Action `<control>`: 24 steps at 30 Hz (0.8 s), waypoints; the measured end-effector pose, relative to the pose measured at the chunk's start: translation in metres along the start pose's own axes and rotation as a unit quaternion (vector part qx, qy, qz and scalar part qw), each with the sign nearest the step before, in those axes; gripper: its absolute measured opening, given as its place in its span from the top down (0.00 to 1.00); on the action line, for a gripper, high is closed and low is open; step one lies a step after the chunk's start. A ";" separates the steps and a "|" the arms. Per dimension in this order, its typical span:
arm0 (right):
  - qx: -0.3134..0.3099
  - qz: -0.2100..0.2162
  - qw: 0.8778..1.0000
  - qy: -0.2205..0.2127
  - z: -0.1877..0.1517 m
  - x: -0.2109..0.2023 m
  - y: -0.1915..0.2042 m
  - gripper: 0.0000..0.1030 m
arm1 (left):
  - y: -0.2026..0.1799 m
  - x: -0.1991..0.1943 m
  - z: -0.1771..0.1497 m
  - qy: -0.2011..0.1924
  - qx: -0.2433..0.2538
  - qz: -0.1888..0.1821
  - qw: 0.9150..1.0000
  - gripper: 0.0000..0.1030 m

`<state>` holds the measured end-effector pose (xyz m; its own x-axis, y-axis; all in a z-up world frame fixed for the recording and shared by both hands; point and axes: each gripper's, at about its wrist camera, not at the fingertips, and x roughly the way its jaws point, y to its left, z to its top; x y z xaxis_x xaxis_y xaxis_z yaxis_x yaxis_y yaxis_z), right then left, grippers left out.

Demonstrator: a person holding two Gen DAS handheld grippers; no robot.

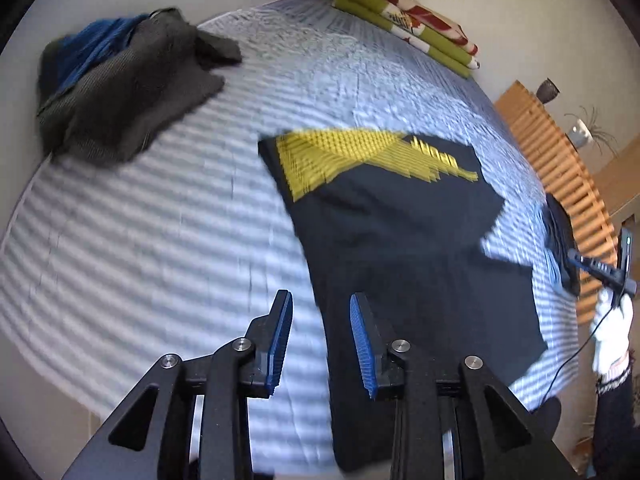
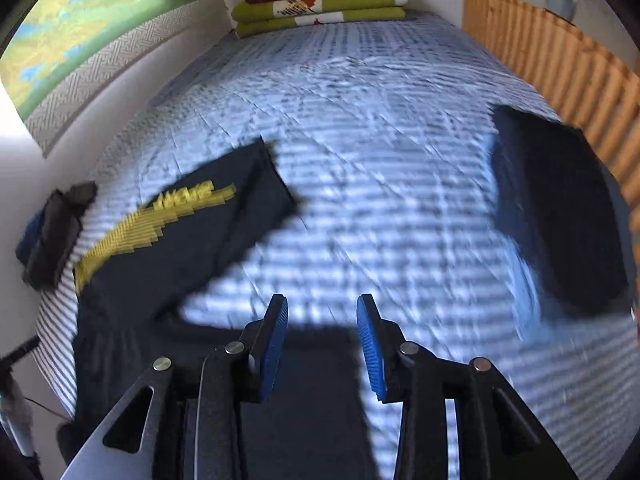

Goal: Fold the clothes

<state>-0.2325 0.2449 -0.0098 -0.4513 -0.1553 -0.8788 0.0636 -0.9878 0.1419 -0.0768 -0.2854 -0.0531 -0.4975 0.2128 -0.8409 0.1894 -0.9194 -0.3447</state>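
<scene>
both grippers, left gripper [image 1: 321,334] and right gripper [image 2: 322,344], hover agape above the black shirt [image 1: 400,248].

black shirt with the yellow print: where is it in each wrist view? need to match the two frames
Left wrist: the black shirt lies centre-right on the striped bedspread, beyond the open left gripper.
Right wrist: it sits left of centre, running down to the lower left beside the open right gripper.
Shared landmark: the folded green and red blanket at the bed's far end.

Matt black cloth shirt [image 1: 400,240], ribbed striped bedspread [image 1: 160,220], slatted wood headboard [image 2: 560,60], ridged blue claw pads [image 1: 362,340].
</scene>
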 end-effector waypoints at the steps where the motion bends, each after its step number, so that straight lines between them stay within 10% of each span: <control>1: 0.003 -0.009 1.000 0.009 -0.024 -0.006 -0.008 0.68 | -0.003 -0.005 -0.016 0.004 0.001 -0.002 1.000 0.69; 10: 0.088 -0.018 0.993 0.076 -0.145 -0.002 -0.058 0.68 | -0.019 -0.004 -0.090 0.037 -0.005 -0.017 0.999 0.64; 24: 0.106 0.004 0.991 0.077 -0.172 0.007 -0.055 0.67 | -0.085 -0.065 -0.082 0.013 0.036 -0.035 0.999 0.55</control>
<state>-0.0866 0.2968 -0.1022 -0.3086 -0.1797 -0.9341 -0.1293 -0.9650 0.2283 0.0087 -0.1937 -0.0035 -0.4854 0.2843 -0.8268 0.0937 -0.9233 -0.3725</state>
